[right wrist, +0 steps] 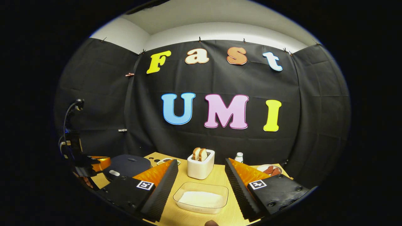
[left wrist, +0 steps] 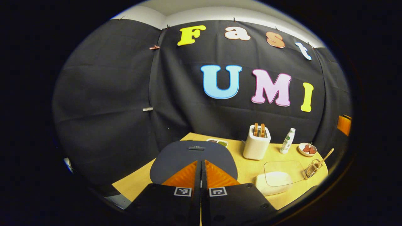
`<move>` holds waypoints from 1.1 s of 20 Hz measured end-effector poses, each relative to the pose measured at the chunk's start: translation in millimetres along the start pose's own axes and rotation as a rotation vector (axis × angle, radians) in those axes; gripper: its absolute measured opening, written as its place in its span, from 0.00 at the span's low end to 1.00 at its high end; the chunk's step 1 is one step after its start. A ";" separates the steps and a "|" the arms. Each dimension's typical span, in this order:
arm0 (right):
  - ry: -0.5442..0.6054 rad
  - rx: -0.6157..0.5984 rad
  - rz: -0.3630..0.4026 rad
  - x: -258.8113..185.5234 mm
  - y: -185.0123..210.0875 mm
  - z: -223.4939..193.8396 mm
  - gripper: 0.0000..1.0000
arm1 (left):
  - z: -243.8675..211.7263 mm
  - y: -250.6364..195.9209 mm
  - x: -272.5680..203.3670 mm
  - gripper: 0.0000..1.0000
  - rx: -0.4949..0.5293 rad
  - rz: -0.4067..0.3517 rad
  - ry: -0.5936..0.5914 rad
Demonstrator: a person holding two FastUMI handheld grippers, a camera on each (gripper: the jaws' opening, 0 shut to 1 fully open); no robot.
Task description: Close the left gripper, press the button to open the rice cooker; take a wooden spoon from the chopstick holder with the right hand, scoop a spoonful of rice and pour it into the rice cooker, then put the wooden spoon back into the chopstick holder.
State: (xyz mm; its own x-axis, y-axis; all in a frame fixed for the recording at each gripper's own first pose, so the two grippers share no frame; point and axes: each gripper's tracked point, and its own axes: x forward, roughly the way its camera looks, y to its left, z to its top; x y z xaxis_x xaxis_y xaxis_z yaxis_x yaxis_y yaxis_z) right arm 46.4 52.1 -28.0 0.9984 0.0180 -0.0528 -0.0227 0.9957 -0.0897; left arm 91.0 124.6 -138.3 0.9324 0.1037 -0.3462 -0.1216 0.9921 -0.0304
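A white toaster (right wrist: 200, 168) holding bread slices stands beside a small bottle (left wrist: 287, 141) and a plate of sausages (left wrist: 307, 149).

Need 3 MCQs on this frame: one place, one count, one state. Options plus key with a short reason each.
1. Where does the wooden spoon sit?
A. in the chopstick holder
B. in the rice tray
C. on the toaster

2. How many bread slices stand in the toaster?
A. none
B. two
C. four

3. How does the left gripper stand?
A. wide open
B. shut on the spoon
C. shut, holding nothing

Key: 1 A, in the left gripper view the spoon handle sticks up out of the wire holder at the table's right edge. 2 B, two slices poke out of the toaster's slots in the right gripper view. 3 C, its fingers meet in front of the dark rice cooker lid with nothing between them; the right gripper is the open one, over the rice tray.
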 end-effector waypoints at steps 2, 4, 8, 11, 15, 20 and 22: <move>0.004 -0.005 -0.002 0.8 2.7 -1.2 0.94 | -20.0 5.7 10.5 0.06 0.001 0.005 0.062; 0.010 -0.006 -0.003 1.1 4.8 -3.3 0.93 | -32.7 5.6 17.3 0.06 -0.002 -0.001 0.104; 0.013 -0.003 -0.011 0.6 4.7 -3.8 0.93 | -49.4 6.8 24.3 0.06 -0.022 -0.012 0.162; 0.017 0.005 -0.018 -1.4 3.0 -4.9 0.93 | -52.0 7.6 22.0 0.07 -0.065 -0.018 0.182; 0.016 0.024 -0.020 -2.6 1.9 -4.2 0.94 | -57.8 7.3 23.6 0.06 -0.062 -0.005 0.205; 0.017 0.028 -0.020 -6.5 0.0 -3.6 0.93 | -53.9 5.6 23.4 0.06 -0.071 0.008 0.178; 0.014 0.029 -0.023 -7.3 -2.3 -3.0 0.93 | -44.8 3.3 19.8 0.07 -0.034 0.019 0.131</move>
State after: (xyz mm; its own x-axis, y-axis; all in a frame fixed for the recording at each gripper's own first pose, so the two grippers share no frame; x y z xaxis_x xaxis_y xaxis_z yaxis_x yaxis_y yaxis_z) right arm 39.1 49.4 -30.3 0.9979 -0.0055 -0.0647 0.0015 0.9981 -0.0619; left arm 93.8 126.8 -187.2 0.8779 0.1099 -0.4661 -0.1519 0.9869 -0.0535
